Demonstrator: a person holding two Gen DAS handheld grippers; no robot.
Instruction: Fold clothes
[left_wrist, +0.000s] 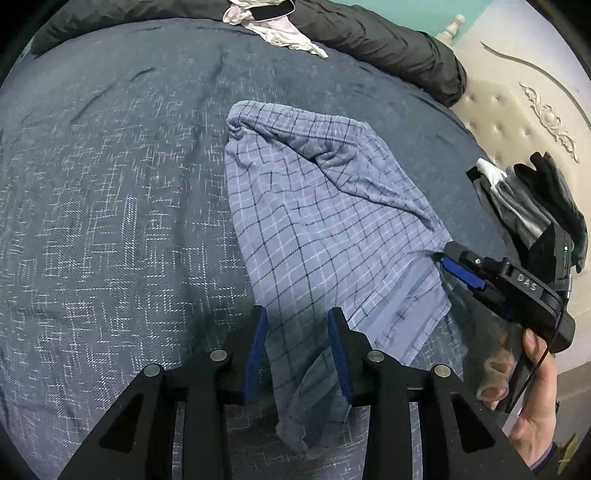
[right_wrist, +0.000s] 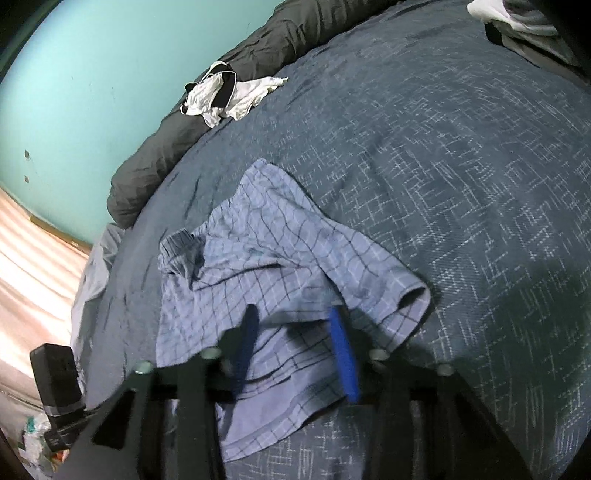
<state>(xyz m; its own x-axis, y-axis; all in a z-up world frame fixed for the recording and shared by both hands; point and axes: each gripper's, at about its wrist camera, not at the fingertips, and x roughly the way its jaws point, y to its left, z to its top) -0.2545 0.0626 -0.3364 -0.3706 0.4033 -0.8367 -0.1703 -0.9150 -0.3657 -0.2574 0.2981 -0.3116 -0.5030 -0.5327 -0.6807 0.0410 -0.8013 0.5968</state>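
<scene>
Checked boxer shorts (left_wrist: 317, 221) stretch from twelve to six on the bed (left_wrist: 110, 221); left gripper (left_wrist: 297, 354) fingers spread astride one leg, right gripper (left_wrist: 448, 264) pinching its three-o'clock hem.

From my left wrist view, the blue patterned bedspread (left_wrist: 110, 221) lies bare from 7 through 11 o'clock, so I have wide free passage there. The checked shorts (left_wrist: 314, 229) fill the centre and run down between my left gripper (left_wrist: 297, 354) fingers. At 3 o'clock my right gripper (left_wrist: 448, 262) sits at the shorts' edge, blocking that side, with a stack of dark and grey clothes (left_wrist: 532, 199) just beyond it. A rolled dark duvet (left_wrist: 388, 40) walls off 12 to 2 o'clock, and a white garment (left_wrist: 273, 29) lies on it. From my right wrist view, open bedspread (right_wrist: 461, 184) spreads from 1 to 4 o'clock.
</scene>
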